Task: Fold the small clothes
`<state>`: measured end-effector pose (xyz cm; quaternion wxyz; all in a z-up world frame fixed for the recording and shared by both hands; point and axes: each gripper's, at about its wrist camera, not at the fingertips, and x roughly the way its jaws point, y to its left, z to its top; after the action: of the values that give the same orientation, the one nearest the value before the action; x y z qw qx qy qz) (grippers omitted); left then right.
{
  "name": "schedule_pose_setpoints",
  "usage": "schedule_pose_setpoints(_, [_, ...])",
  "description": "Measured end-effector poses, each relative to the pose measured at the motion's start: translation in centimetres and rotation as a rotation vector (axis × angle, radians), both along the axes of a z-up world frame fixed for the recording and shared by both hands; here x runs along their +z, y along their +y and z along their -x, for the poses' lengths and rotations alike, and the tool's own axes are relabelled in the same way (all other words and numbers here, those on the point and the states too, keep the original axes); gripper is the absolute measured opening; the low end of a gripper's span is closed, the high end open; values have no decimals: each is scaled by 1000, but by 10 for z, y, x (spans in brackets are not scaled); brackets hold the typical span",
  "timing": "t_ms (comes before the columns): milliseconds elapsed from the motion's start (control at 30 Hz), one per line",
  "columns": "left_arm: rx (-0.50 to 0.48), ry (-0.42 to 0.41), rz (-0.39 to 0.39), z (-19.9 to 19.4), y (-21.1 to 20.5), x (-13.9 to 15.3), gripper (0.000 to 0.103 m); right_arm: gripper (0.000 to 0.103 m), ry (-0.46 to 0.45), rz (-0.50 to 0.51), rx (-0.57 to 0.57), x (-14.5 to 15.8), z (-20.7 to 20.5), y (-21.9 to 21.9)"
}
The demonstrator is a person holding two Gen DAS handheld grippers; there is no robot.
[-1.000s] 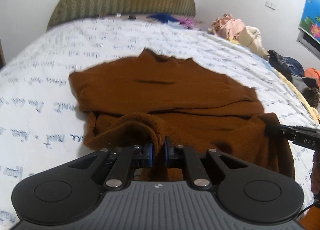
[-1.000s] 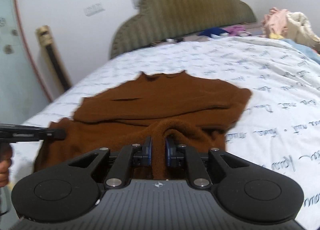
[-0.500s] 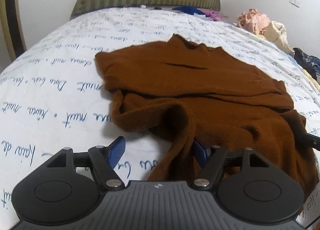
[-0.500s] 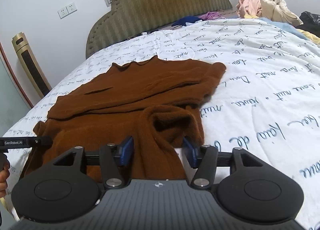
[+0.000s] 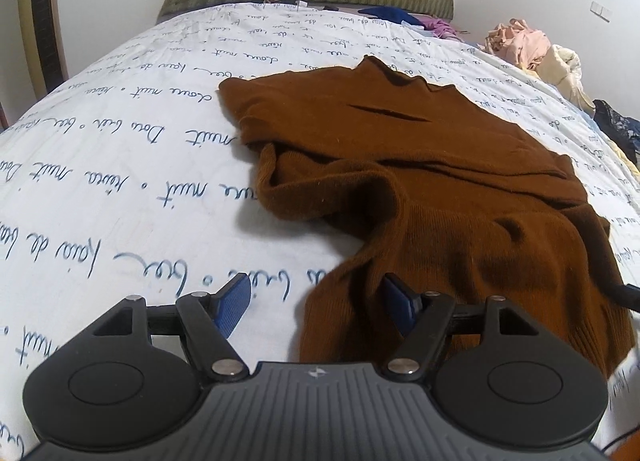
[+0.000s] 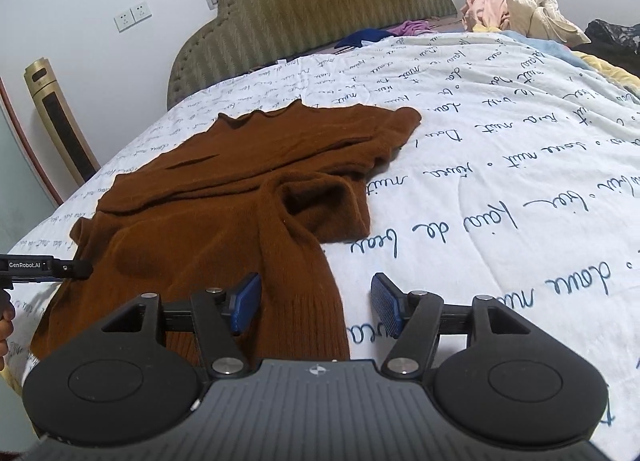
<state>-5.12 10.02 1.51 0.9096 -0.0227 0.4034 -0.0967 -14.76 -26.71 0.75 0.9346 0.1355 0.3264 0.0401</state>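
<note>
We see a brown sweater (image 5: 440,189) lying on our white bedspread (image 5: 120,165) with blue writing, near the green headboard (image 6: 320,21). Our left gripper (image 5: 316,303) and right gripper (image 6: 316,301) are both spread wide, holding nothing.

sweater (image 5: 460,189): my brown knit, matt and fuzzy, fine ribbing near the hem.
bedsheet (image 5: 120,189): white cloth, matt and smooth, with blue handwriting print.
my left gripper (image 5: 316,303): matt black plastic arms, shiny metal pivot pins, ribbed grey housing.
pads (image 5: 232,303): blue, finely textured, rubbery-looking.
my right gripper (image 6: 316,303): same matt black plastic, metal pins.
headboard (image 6: 320,9): olive fabric, ribbed and padded, studded edge.
tower unit (image 6: 60,125): glossy gold casing.
</note>
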Motion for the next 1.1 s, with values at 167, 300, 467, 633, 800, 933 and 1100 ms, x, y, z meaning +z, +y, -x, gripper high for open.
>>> schedule_pose_setpoints(167, [19,-26,-29,16,8,2,72,64,1,-27,37,2,8,2])
schedule_pose_setpoints(300, [84,-59,-96,25,6,8,72,67,4,-10,42,2,10,11])
schedule_pose_setpoints(467, [100,-56,-99,28,3,11,72,86,-49,127,52,13,16,36])
schedule_pose_setpoints(633, [92,-50,-117,31,0,9,72,87,-62,174,101,17,18,47])
schedule_pose_setpoints(800, [92,-50,-136,33,-3,8,72,87,-53,172,103,16,18,47])
schedule_pose_setpoints(933, [88,-45,-149,33,-5,8,72,86,-53,172,102,15,19,46])
schedule_pose_setpoints(1100, [57,-59,-169,37,-7,10,72,84,-43,154,101,14,20,40])
